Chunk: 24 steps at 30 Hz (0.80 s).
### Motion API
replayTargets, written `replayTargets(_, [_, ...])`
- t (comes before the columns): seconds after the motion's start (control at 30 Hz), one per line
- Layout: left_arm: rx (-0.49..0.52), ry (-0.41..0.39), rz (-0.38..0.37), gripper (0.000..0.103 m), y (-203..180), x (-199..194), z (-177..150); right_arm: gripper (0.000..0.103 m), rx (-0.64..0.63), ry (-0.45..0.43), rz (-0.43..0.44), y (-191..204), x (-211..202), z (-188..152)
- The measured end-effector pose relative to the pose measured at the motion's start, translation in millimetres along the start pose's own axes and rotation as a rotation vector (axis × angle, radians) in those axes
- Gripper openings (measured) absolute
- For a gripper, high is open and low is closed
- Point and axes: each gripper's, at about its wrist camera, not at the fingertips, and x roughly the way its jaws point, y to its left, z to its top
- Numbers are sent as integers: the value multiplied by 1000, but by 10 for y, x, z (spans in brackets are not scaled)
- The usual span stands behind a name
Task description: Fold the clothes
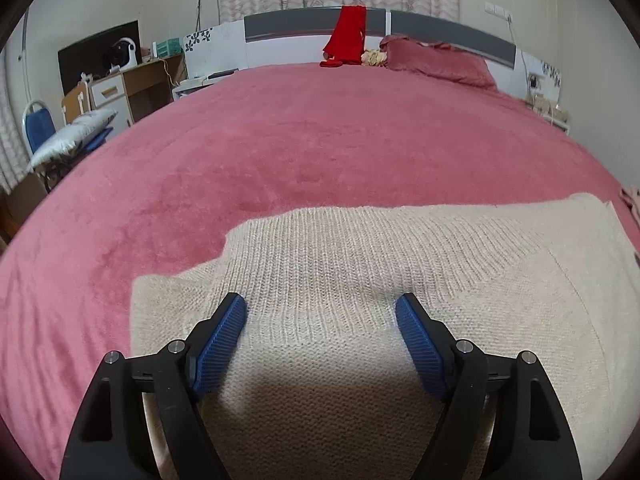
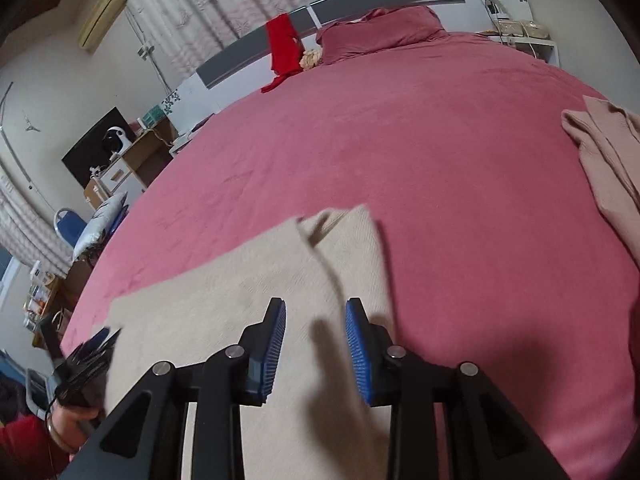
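Knitwear lies flat at the near end of the bed: a cream knitted sweater (image 1: 360, 280), folded into a rough rectangle on the pink bedspread (image 1: 300, 140), its ribbed band running along the far edge. Above the sweater the left gripper (image 1: 320, 312) hangs with its jaws wide apart, blue ribbed pads (image 1: 218, 348) on either side of bare knit, nothing between them. Over the sweater's right-hand part the right gripper (image 2: 316, 320) has its jaws partly apart, a narrow gap with only the cloth below showing through; no fabric is pinched. The sweater's far right corner (image 2: 344, 220) looks blurred. At the sweater's left edge the right wrist view catches the left gripper and the hand (image 2: 72, 424) holding it, with a red sleeve. Well to the right of the sweater lies a dusty-pink garment (image 2: 608, 168). Far beyond the sweater, a red garment (image 1: 348, 36) hangs on the headboard (image 1: 288, 26) beside a pink pillow (image 1: 436, 62).
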Motion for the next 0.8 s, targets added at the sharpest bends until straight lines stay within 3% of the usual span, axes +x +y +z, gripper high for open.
replayTargets(0.13, [-3, 8, -15, 79, -62, -301, -21, 32, -151, 40, 51, 370, 7, -182])
replayTargets(0.23, [-21, 6, -81, 80, -70, -504, -228, 32, -274, 96, 72, 697, 170, -365])
replayTargets(0.3, [84, 39, -35, 81, -137, -527, -468, 32, -331, 143, 45, 800, 276, -468])
replayTargets(0.37, [222, -5, 20, 84, -185, -579, -684, 30, -374, 150, -46, 783, 336, -556])
replayTargets(0.43, [278, -29, 34, 84, -184, -657, -777, 30, -308, 134, -56, 584, 315, -509])
replayTargets(0.53, [265, -7, 31, 84, -121, -778, -774, 31, -172, 113, -128, 383, 151, -405])
replayTargets(0.63, [257, -18, 41, 85, -126, -888, -857, 34, -149, 82, 1, 611, -100, -416])
replayTargets(0.7, [272, -12, 53, 85, -158, -913, -966, 34, -278, 138, 33, 1022, -77, -591])
replayTargets(0.8, [295, -12, 91, 85, -156, -945, -1115, 34, -501, 208, 15, 1602, 101, -980])
